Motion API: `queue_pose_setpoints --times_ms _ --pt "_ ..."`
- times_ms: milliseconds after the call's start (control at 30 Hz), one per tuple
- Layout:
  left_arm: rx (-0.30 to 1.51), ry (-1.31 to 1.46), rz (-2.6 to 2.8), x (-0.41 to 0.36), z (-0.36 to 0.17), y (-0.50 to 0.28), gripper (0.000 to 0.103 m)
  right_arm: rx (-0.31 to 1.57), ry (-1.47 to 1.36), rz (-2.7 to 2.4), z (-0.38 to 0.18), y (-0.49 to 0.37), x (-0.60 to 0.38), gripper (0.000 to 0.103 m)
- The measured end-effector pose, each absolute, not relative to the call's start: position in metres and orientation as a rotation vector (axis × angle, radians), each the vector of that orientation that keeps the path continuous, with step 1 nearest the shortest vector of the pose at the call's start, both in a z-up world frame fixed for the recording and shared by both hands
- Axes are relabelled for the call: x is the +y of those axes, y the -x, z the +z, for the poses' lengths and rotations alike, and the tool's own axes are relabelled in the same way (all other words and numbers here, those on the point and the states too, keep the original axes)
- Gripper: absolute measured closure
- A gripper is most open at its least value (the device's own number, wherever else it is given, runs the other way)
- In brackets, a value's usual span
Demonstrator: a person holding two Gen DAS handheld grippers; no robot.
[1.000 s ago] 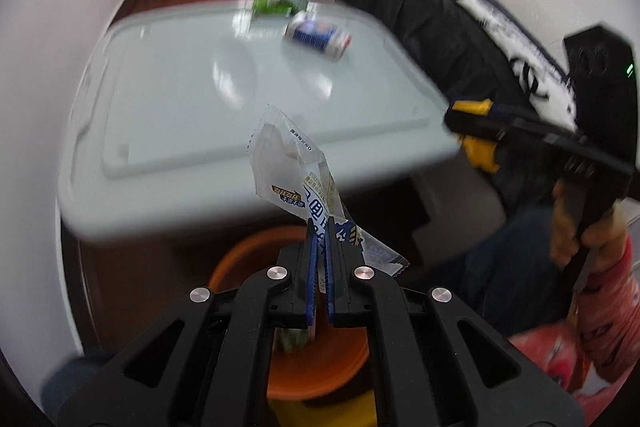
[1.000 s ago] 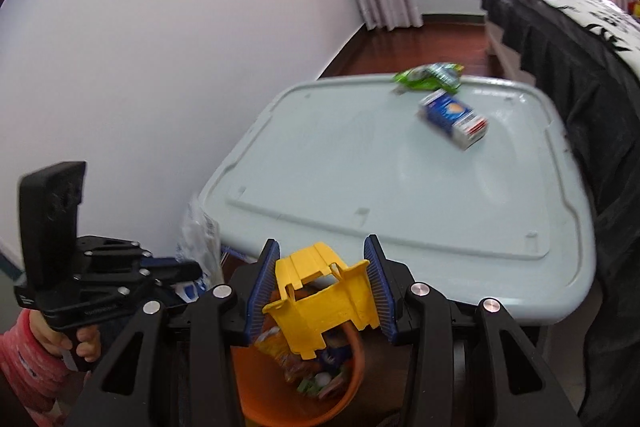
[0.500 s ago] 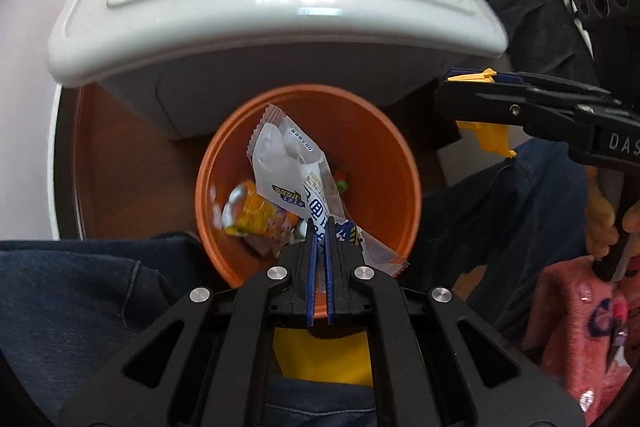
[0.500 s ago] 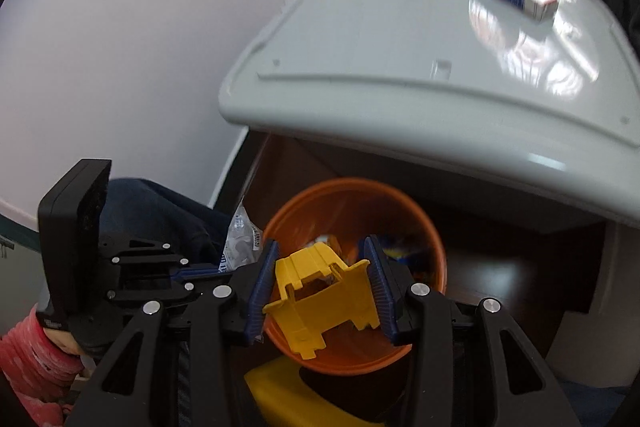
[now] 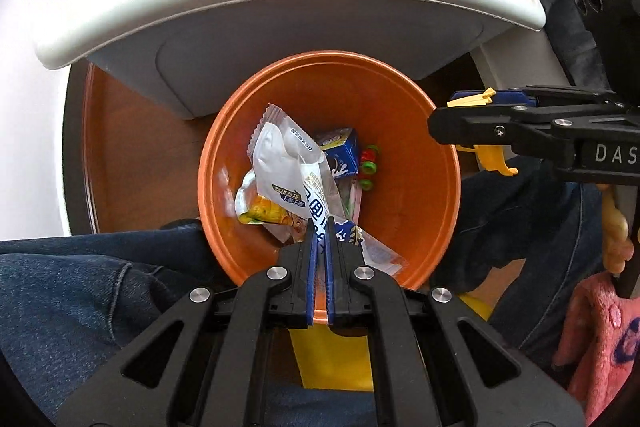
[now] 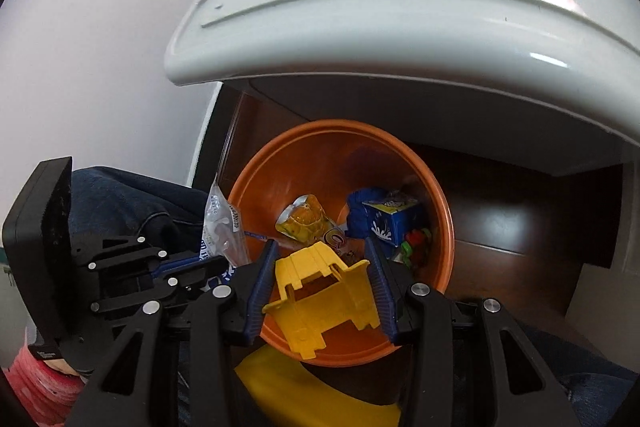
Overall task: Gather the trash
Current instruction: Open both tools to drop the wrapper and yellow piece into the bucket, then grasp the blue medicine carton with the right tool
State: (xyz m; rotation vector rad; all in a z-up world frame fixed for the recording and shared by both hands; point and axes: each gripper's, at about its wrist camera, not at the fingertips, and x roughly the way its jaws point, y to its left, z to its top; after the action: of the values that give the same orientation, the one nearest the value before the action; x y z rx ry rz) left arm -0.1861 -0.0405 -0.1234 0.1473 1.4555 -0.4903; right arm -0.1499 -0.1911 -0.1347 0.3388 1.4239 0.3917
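Over orange bin point(image 5: 420, 115), left hand-held gripper point(image 5: 319, 227) clamps wrapper point(image 5: 286, 163) (crumpled).

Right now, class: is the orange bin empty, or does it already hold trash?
Already holding trash: the orange bin has a blue carton and a yellow snack packet at its bottom.

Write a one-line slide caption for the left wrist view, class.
Left gripper pinches a white snack wrapper above the orange bin; right gripper alongside.
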Motion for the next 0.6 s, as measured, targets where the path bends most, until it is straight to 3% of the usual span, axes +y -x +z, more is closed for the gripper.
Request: queue_pose_setpoints --times_ms 67,133,200,600 --pt "1.462 -0.138 -0.482 -0.039 -0.125 0.185 0.089 1.414 -0.348 0.379 -0.137 0.145 -0.19 0.02" --pt "1.451 -0.13 -0.455 -0.035 -0.123 0.182 0.047 1.384 -0.342 0.367 -0.134 0.145 -0.194 0.021" --pt "1.424 -0.111 -0.446 -0.032 -0.117 0.182 0.034 1.364 -0.359 0.352 -0.13 0.145 -0.199 0.021" --pt "1.356 -0.033 -0.464 -0.026 -0.09 0.172 0.023 1.265 -0.411 0.319 -0.102 0.147 -0.225 0.02"
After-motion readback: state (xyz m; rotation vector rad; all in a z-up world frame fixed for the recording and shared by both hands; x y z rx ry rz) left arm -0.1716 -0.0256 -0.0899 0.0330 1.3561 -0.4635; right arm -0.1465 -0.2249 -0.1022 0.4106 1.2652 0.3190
